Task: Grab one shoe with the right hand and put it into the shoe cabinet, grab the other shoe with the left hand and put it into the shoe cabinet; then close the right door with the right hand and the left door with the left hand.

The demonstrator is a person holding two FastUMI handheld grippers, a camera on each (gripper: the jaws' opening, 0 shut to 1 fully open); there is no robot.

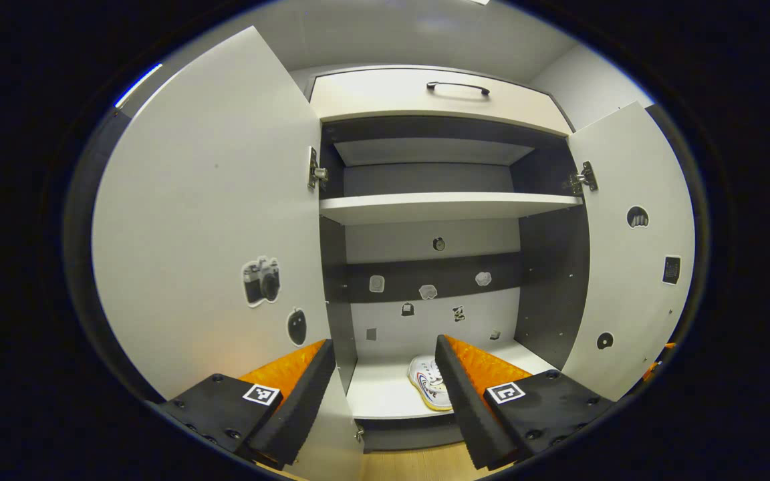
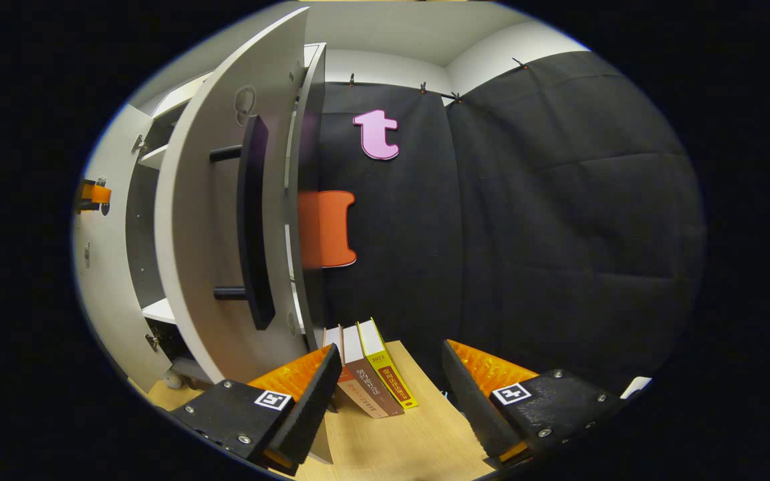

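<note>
**A:** What does your left gripper view give you?

**B:** Your left gripper (image 1: 385,394) is spread wide with nothing between its black fingers (image 1: 298,401). You're facing straight into the shoe cabinet (image 1: 438,200). Both doors stand open: the left door (image 1: 211,220) swings out toward you with a camera sticker (image 1: 261,281) on its inner face, and the right door (image 1: 632,247) is folded out on the far side. One shoe (image 1: 428,382), white with a yellow sole edge, lies on the bottom shelf (image 1: 385,394), partly hidden behind your right-hand finger. The middle shelf (image 1: 448,206) is above it, and a drawer front with a dark handle (image 1: 458,87) tops the cabinet. Small stickers dot the back panel (image 1: 432,290).

**A:** And the right gripper view?

**B:** Your right gripper (image 2: 392,394) is released too, fingers (image 2: 305,407) apart and gripping nothing. It sits beside the cabinet's right door, which you see edge-on from its outer face, with its long black door handle (image 2: 254,220) running vertically. Past the door's edge you catch a sliver of the cabinet interior and an orange bit of the other gripper (image 2: 94,195) far off. Three books (image 2: 371,371) lean on the wooden floor (image 2: 412,441) just beyond your fingertips, against the black cloth wall (image 2: 559,220).

**A:** The second shoe?

**B:** I can't tell you where it is from these views.
</note>
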